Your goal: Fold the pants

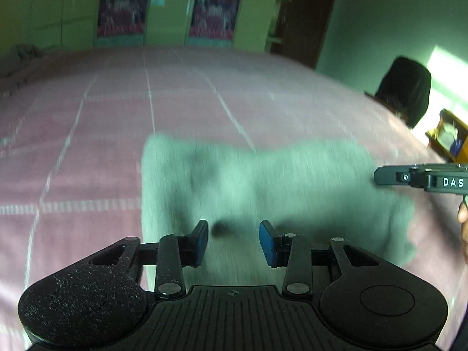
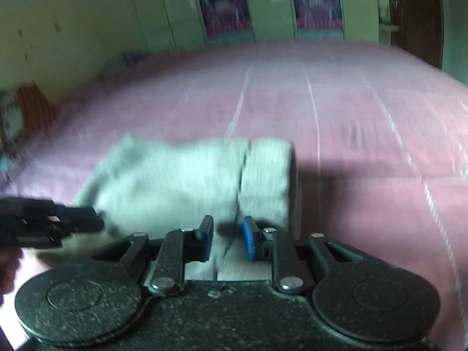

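Note:
The pale green pants (image 1: 263,187) lie folded into a compact block on the pink bedspread (image 1: 102,134); they also show in the right wrist view (image 2: 187,181). My left gripper (image 1: 234,238) is open and empty, hovering above the near edge of the pants. My right gripper (image 2: 226,238) is open and empty, hovering above the near right part of the pants, by a fold seam. The right gripper's tip shows at the right edge of the left wrist view (image 1: 380,175). The left gripper's tip shows at the left edge of the right wrist view (image 2: 96,222). Both views are motion-blurred.
The pink bedspread (image 2: 351,122) with white stripes stretches far beyond the pants. Green wardrobe doors (image 1: 169,11) stand behind the bed. A dark chair (image 1: 406,90) and a yellow shelf (image 1: 450,137) stand beyond the bed's right side. A brown door (image 2: 415,14) is at back right.

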Demonstrator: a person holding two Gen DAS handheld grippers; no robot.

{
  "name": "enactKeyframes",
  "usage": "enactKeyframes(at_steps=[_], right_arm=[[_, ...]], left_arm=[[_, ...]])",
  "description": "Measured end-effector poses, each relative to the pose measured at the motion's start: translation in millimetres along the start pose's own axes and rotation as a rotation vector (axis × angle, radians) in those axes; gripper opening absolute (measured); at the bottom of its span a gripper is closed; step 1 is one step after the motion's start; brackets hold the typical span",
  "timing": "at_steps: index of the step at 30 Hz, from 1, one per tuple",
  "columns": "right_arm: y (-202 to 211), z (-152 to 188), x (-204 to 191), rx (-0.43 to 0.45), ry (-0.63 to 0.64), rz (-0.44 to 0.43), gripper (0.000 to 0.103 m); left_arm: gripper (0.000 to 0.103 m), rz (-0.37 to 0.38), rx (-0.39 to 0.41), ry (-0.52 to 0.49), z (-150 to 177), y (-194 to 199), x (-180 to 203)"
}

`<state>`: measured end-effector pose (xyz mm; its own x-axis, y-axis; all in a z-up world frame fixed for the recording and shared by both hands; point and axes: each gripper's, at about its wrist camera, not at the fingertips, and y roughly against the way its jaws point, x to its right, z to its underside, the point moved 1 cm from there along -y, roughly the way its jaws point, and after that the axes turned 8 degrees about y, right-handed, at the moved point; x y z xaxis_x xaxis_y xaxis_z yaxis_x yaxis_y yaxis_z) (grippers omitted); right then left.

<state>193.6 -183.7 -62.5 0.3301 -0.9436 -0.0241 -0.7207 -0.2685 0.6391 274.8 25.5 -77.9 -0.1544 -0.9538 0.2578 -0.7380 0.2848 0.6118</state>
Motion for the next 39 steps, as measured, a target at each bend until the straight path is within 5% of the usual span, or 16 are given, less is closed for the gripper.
enactKeyframes(at_steps=[5,7,9,13,17,20,28,32,35,39], right_arm=[[-24.7,-30.3,7.2,0.053,-0.002,0.019,0.029],[-45.4,-29.9,7.7,0.0,0.014,0.038,0.027],[-71.0,-21.7,11.1,-0.101,0.042,0.072,0.027],[-63.0,-28.1,10.1,-0.084,0.053,0.063,0.027],[-31.4,-23.3,-1.0,0.045,0.066,0.042,0.032],[-57.4,2.5,-12.0,-0.072,0.15,0.081,0.034],[-7.4,-0.4,-43.0,0.05,0.179,0.106,0.036],[5.2,18.0,-49.5,0.025,0.181,0.119,0.039],[-11.3,31.7,-48.5,-0.106,0.196,0.148,0.044],[-5.5,26.2,-66.1,-0.11,0.256,0.157,0.054]], left_arm=[[0.04,-0.032,-0.031,-0.02,-37.7,-45.2,3.2],[0.042,-0.046,-0.142,-0.004,-30.5,-76.5,-7.9],[0.042,-0.034,-0.148,0.016,-26.5,-84.9,-12.8],[0.042,-0.054,-0.098,-0.036,-33.8,-58.0,3.1],[0.059,-0.091,-0.115,-0.086,-3.1,-47.8,10.4],[0.061,-0.152,-0.096,-0.183,8.6,-50.3,25.1],[0.061,-0.181,-0.043,-0.208,27.4,1.9,45.7],[0.061,-0.201,-0.058,-0.204,49.5,15.4,42.9],[0.061,-0.21,-0.07,-0.191,53.8,14.6,40.7],[0.062,-0.233,-0.065,-0.213,50.8,23.2,45.2]])
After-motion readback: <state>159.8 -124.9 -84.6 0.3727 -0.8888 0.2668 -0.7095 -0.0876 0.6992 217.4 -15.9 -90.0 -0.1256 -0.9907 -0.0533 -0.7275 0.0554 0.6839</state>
